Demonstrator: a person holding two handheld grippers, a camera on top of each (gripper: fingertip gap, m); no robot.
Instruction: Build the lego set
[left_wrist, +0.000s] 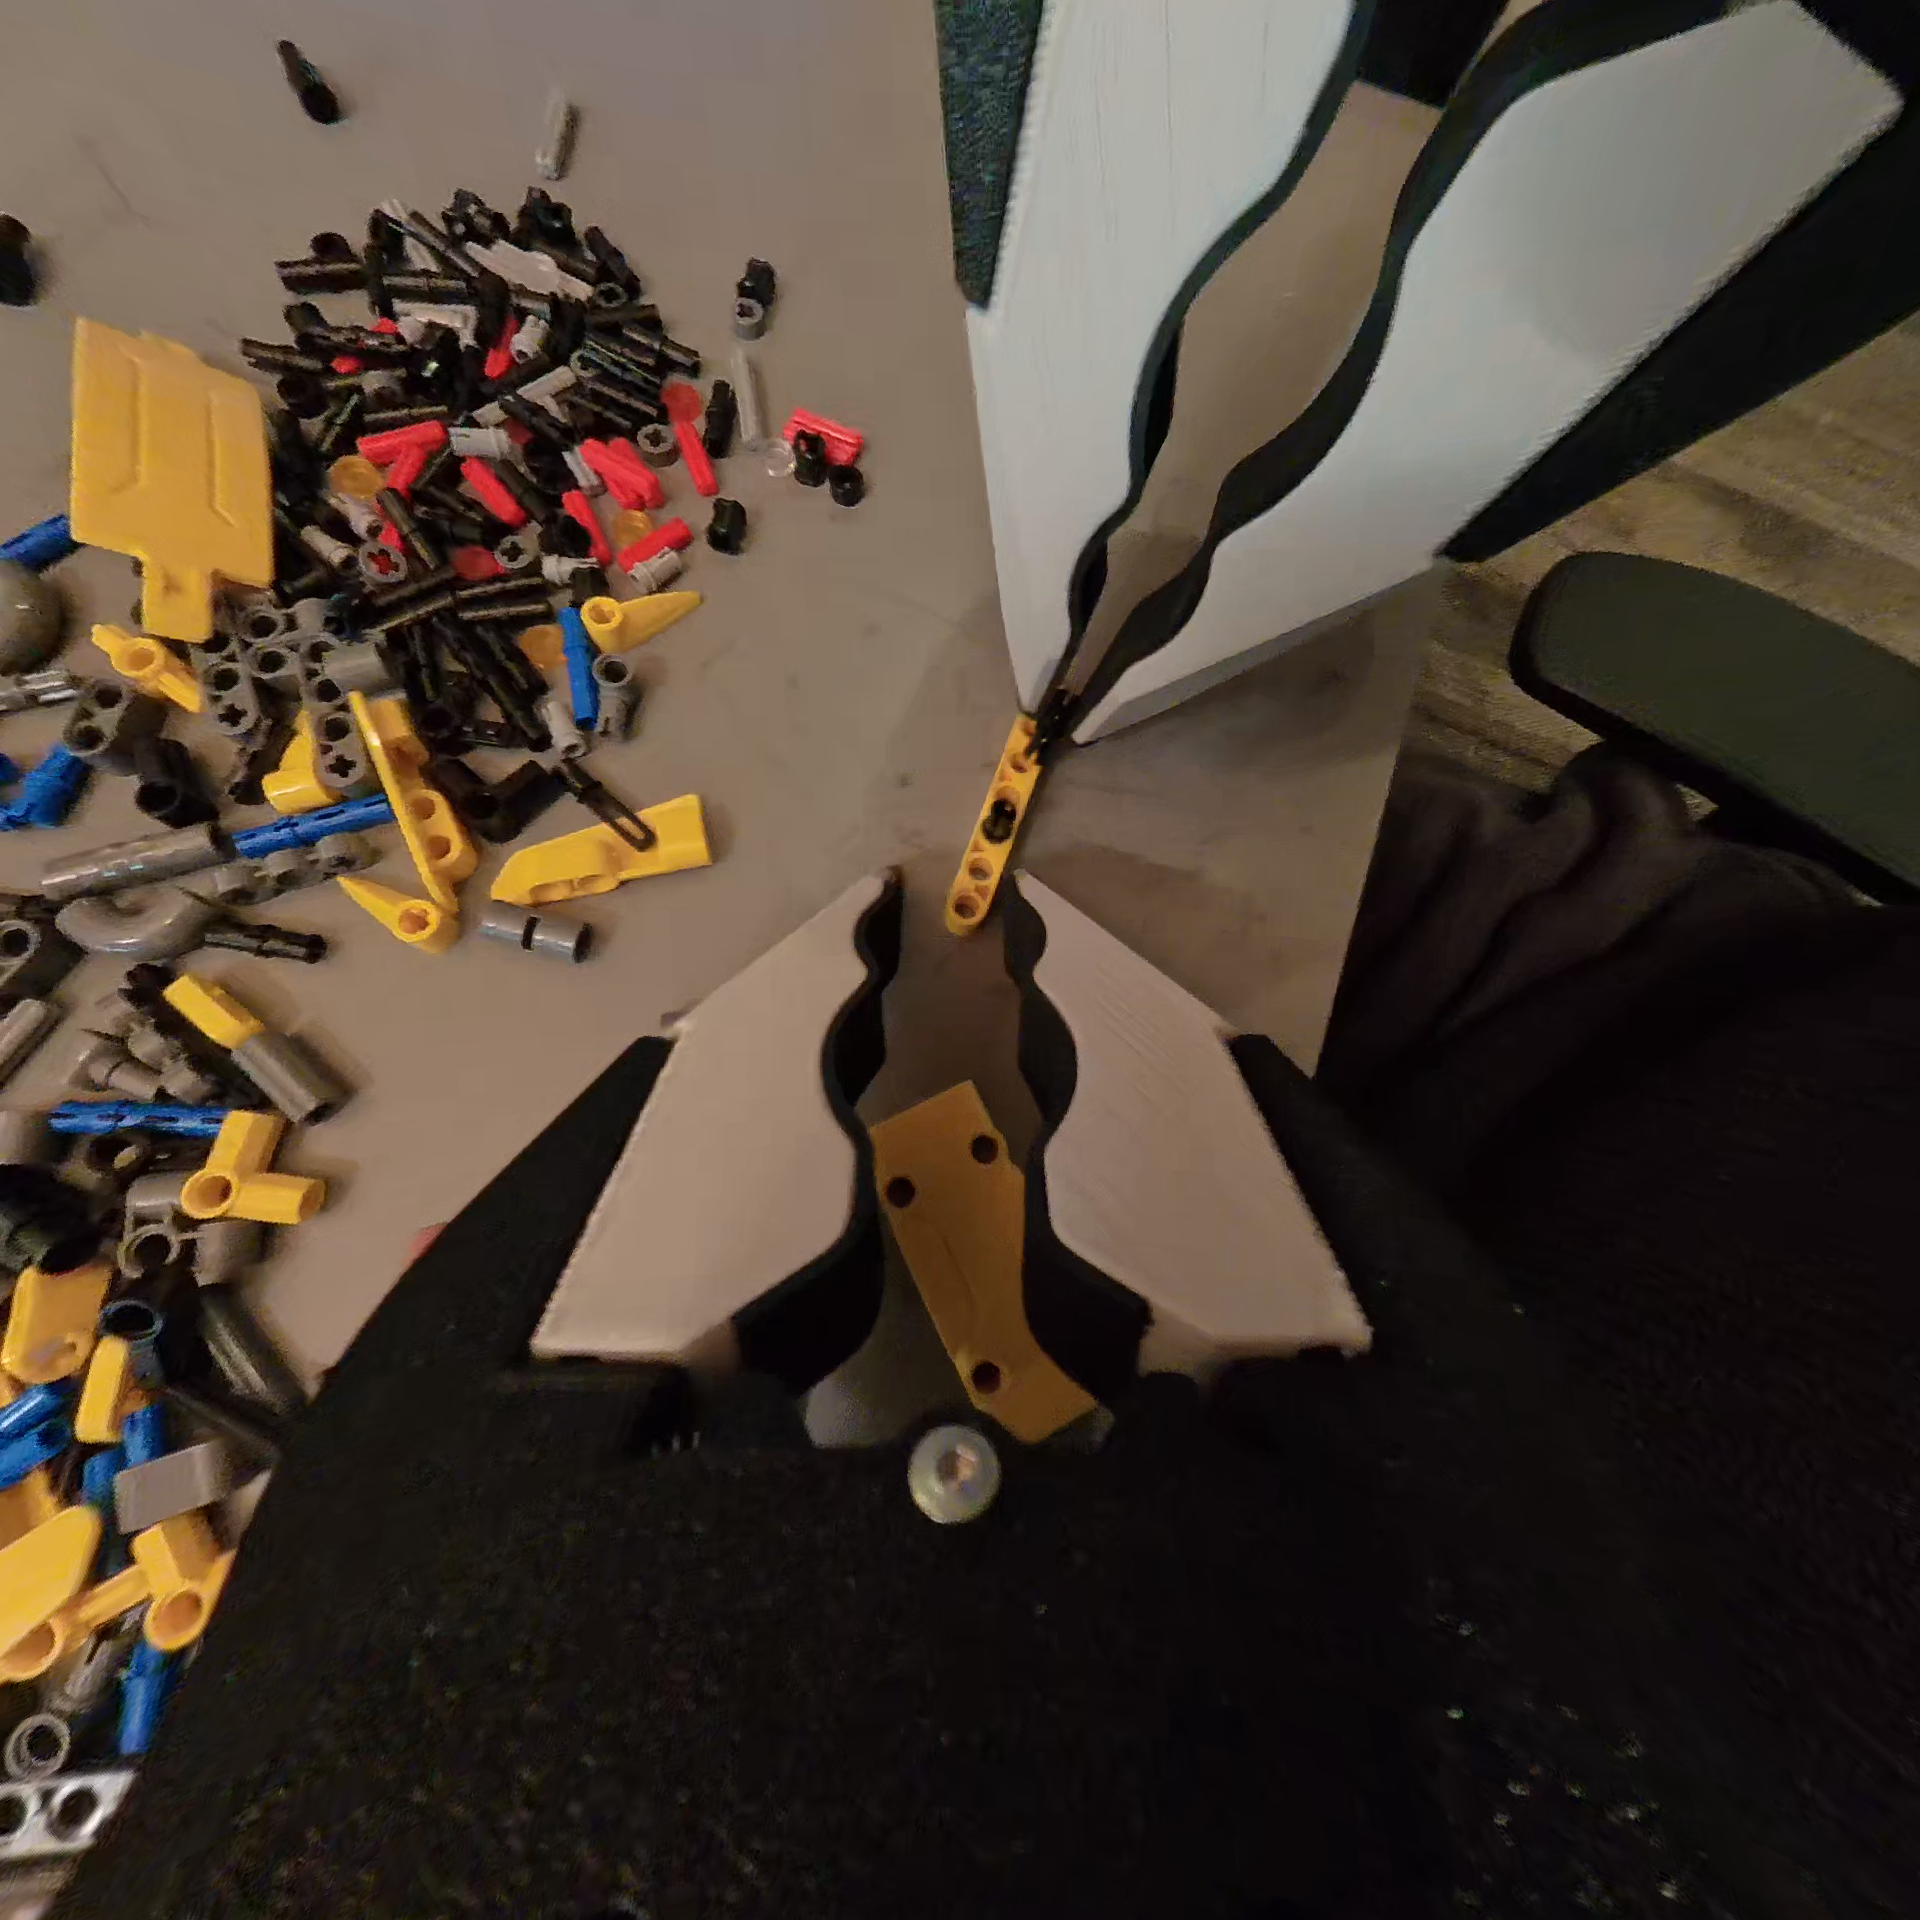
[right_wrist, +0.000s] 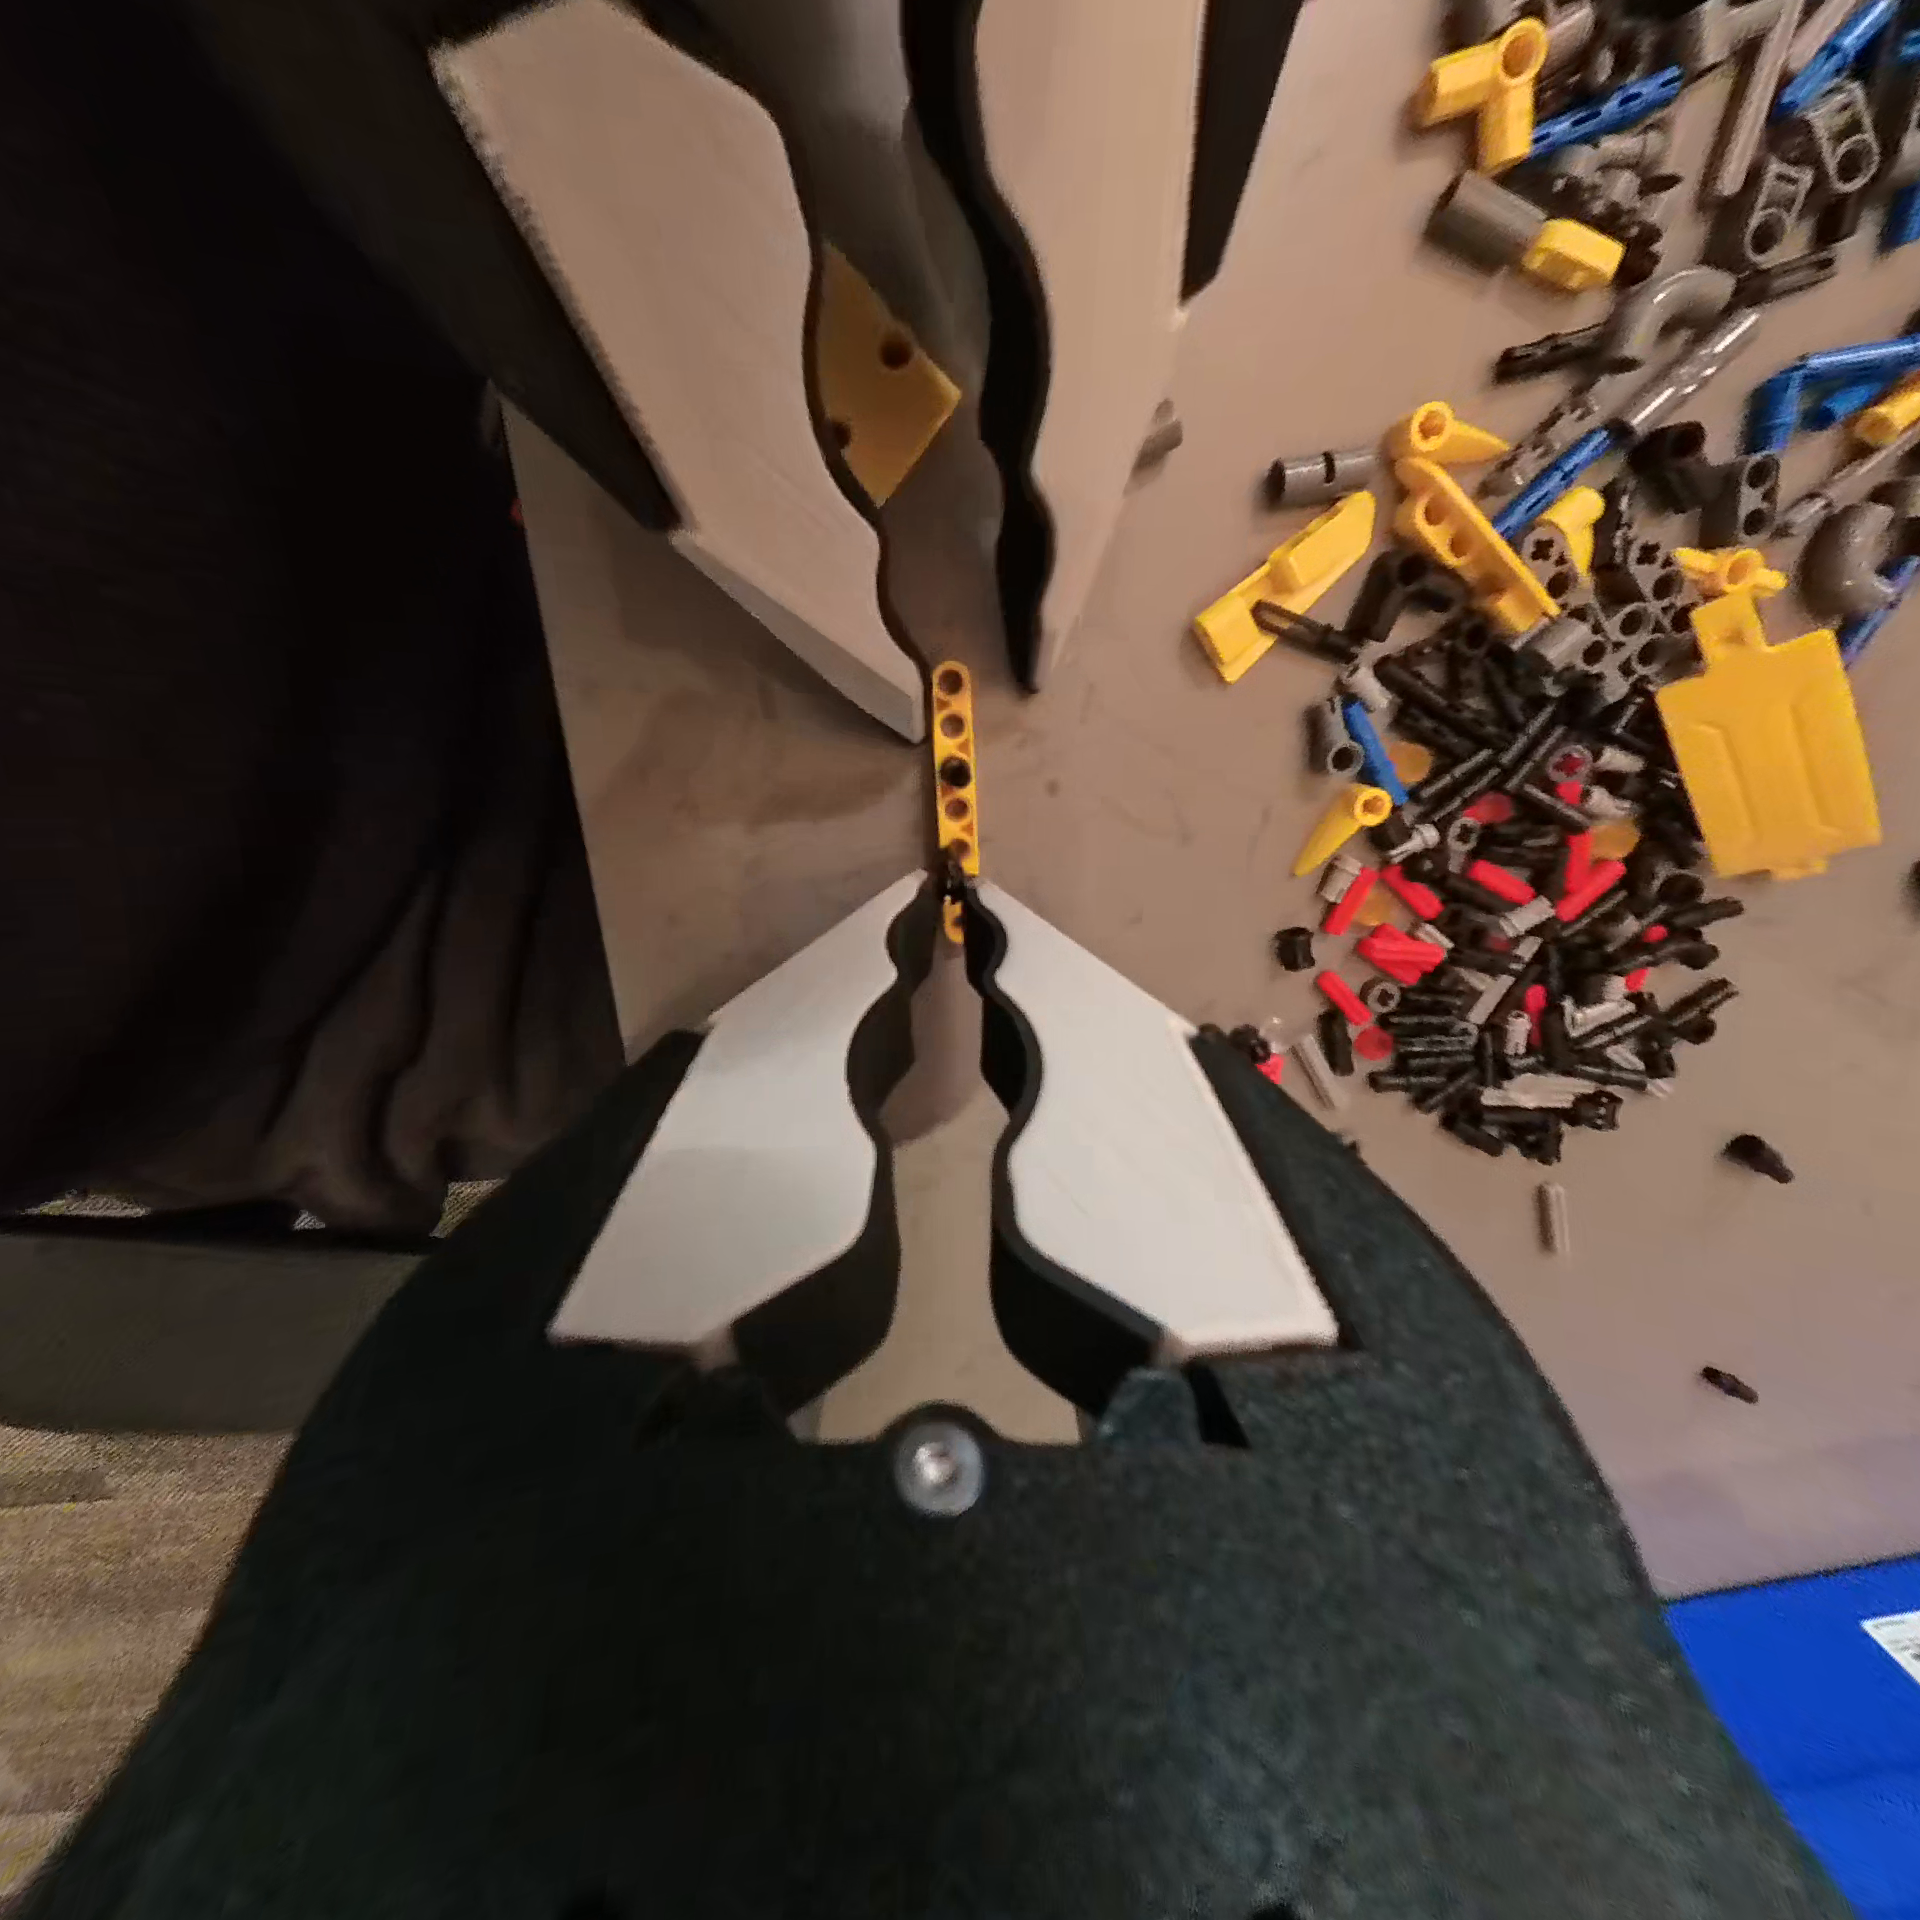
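Now | right gripper (right_wrist: 951, 902) pinching yellow holed beam (right_wrist: 954, 769) by one end, near desk (left_wrist: 831, 675) edge | left gripper (left_wrist: 951, 904) clamping yellow panel (left_wrist: 961, 1247) deep between fingers, tips parted | risk: thin end-grip, beam pivoting or slipping free.

The left tongs (left_wrist: 951, 894) stand with their tips apart and a gap between the fingers, pointing toward the right tongs (right_wrist: 951, 894). These face them tip to tip, fingertips pinched almost together, both held low over the worktop.
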